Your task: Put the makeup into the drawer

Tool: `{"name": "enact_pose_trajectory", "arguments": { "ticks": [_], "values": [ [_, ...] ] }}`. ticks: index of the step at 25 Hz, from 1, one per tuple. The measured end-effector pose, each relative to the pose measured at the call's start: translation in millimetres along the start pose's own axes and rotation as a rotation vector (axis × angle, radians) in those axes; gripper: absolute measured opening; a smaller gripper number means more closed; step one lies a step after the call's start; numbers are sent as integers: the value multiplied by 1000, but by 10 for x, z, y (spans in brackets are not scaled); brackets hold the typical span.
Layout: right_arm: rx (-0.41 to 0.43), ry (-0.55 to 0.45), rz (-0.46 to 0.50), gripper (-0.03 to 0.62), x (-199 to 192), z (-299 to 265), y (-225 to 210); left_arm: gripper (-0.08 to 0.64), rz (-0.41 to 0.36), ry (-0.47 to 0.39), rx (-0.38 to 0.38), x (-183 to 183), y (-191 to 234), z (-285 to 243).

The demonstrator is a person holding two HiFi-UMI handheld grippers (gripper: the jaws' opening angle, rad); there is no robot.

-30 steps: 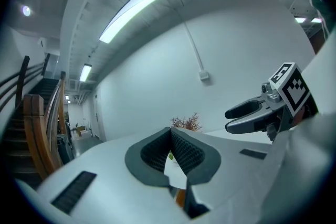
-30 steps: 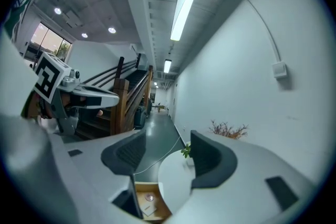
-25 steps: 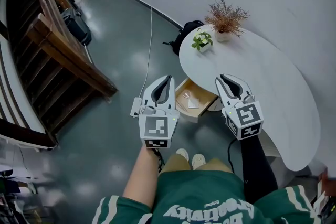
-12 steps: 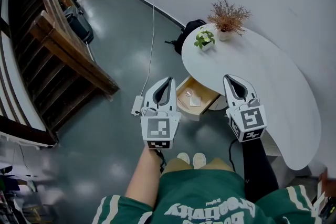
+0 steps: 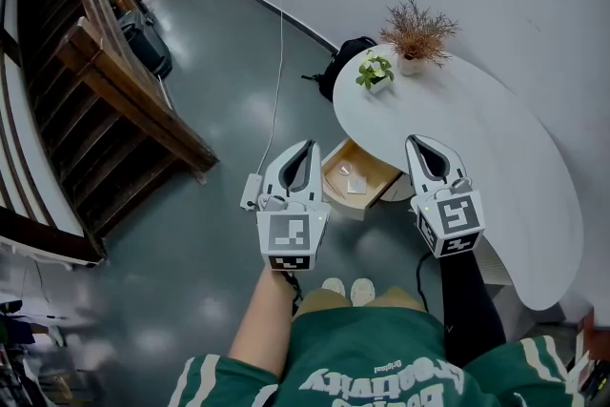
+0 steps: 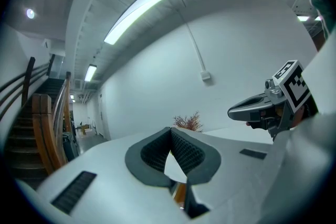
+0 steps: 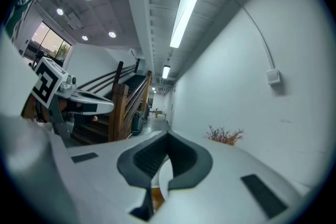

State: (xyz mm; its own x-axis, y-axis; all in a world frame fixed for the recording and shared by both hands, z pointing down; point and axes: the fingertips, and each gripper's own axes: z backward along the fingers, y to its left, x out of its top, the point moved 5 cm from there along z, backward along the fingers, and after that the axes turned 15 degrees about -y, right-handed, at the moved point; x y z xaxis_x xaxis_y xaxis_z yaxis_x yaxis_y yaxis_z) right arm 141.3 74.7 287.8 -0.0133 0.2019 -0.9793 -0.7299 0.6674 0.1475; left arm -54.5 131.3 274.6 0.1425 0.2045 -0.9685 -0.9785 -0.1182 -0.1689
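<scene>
An open wooden drawer (image 5: pixel 335 188) sticks out from under the white oval table (image 5: pixel 496 157). In it lie a small white flat item (image 5: pixel 354 186) and a small pale item (image 5: pixel 343 169); I cannot tell what they are. My left gripper (image 5: pixel 307 146) hovers high above the floor just left of the drawer, shut and empty. My right gripper (image 5: pixel 417 141) hovers over the table's near edge, right of the drawer, also shut and empty. Each gripper view shows its own jaws meeting at the tips, the left gripper (image 6: pixel 170 131) and the right gripper (image 7: pixel 168 136), with nothing between them.
A dried plant in a pot (image 5: pixel 416 35) and a small green plant (image 5: pixel 374 71) stand at the table's far end. A black backpack (image 5: pixel 345 54) lies on the floor behind it. A wooden staircase (image 5: pixel 105 91) fills the left. A power strip (image 5: pixel 250 193) with a cable lies below the left gripper.
The right gripper's jaws have come together. Both grippers stay nearly where they were, and the head view has shifted slightly.
</scene>
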Motion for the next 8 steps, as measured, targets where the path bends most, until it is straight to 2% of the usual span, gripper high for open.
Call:
{"name": "enact_pose_trajectory", "arguments": {
  "ticks": [8],
  "values": [
    [3,-6,0,3,19,32,-26,0,-3,1,9,22,-35,16]
  ]
}}
